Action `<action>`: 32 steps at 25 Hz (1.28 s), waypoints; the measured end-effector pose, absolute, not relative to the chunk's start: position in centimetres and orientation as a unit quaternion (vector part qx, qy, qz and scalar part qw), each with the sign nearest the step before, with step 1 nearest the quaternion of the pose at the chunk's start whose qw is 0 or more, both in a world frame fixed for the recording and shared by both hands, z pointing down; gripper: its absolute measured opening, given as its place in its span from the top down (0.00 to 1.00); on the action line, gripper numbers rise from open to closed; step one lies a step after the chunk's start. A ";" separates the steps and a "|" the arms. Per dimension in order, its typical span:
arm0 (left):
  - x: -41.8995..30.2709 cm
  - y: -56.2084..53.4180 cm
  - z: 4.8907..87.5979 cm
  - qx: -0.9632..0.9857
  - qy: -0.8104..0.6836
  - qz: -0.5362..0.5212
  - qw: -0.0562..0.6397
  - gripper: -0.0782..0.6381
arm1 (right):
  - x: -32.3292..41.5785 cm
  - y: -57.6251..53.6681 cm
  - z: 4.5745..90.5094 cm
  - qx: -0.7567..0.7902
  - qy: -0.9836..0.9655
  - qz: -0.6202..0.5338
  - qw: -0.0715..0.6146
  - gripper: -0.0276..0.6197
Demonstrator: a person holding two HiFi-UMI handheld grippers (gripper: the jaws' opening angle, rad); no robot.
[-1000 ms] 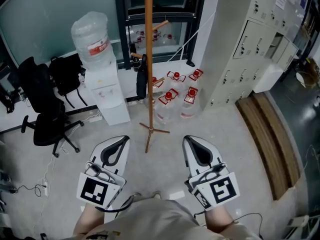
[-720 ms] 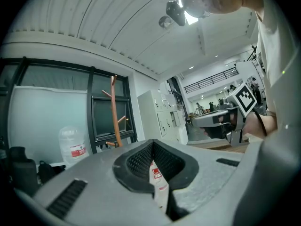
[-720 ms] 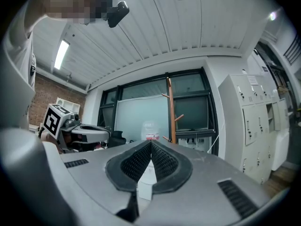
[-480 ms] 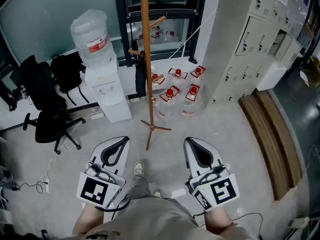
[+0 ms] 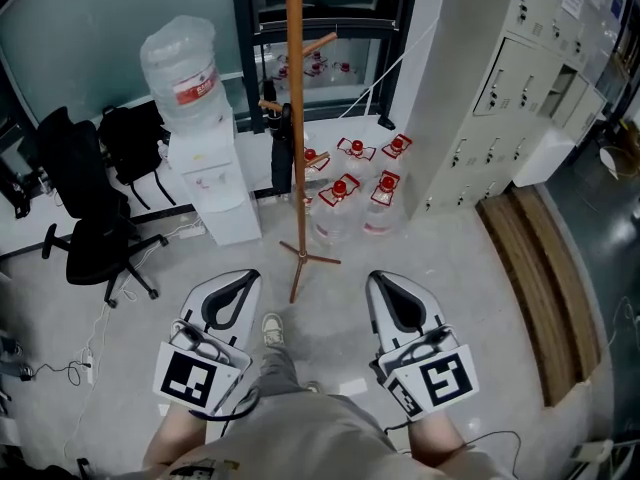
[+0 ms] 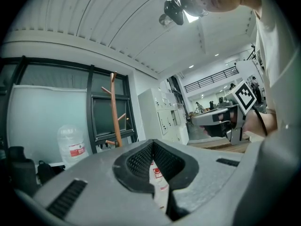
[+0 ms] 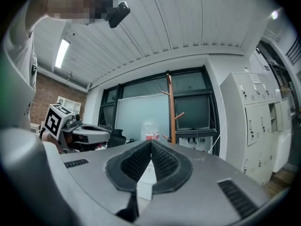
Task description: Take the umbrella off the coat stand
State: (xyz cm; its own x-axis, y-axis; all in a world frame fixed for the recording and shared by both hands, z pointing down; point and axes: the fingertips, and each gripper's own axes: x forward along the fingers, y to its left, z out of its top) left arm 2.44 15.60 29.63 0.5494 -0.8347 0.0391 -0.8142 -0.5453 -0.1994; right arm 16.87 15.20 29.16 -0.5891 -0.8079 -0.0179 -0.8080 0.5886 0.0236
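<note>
The umbrella (image 5: 283, 156) hangs on the coat stand (image 5: 294, 68), with a water dispenser (image 5: 212, 196) to its left and water jugs (image 5: 338, 204) to its right.

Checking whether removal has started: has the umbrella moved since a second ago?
No. The umbrella still hangs on the coat stand, left of its pole, as before.

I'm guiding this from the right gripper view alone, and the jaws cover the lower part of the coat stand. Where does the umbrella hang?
Observer: The head view shows the dark folded umbrella hanging low on the left side of the tall wooden coat stand, toward the white water dispenser.
Operator: Anything on the floor near the base?
Observer: Clear plastic jugs with red caps stand just beyond it, mostly to its right.
Operator: Is the left tool ready to grab?
Observer: The left gripper view shows the left tool with its jaws together and nothing between them.
</note>
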 end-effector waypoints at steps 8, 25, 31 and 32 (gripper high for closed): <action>0.7 12.6 30.7 -0.875 0.473 -0.065 0.076 0.88 | 14.9 11.8 30.3 -0.447 0.894 0.014 -0.003 0.95; -3.7 -0.1 31.6 -0.888 0.451 -0.065 0.060 0.88 | 10.5 -0.5 30.3 -0.462 0.886 0.012 -0.029 0.95; -5.8 -5.3 31.2 -0.900 0.429 -0.059 0.057 0.88 | 8.1 -5.6 29.9 -0.471 0.881 0.012 -0.043 0.95; -6.2 -6.2 31.2 -0.900 0.429 -0.059 0.054 0.88 | 7.8 -6.5 29.9 -0.473 0.880 0.012 -0.045 0.95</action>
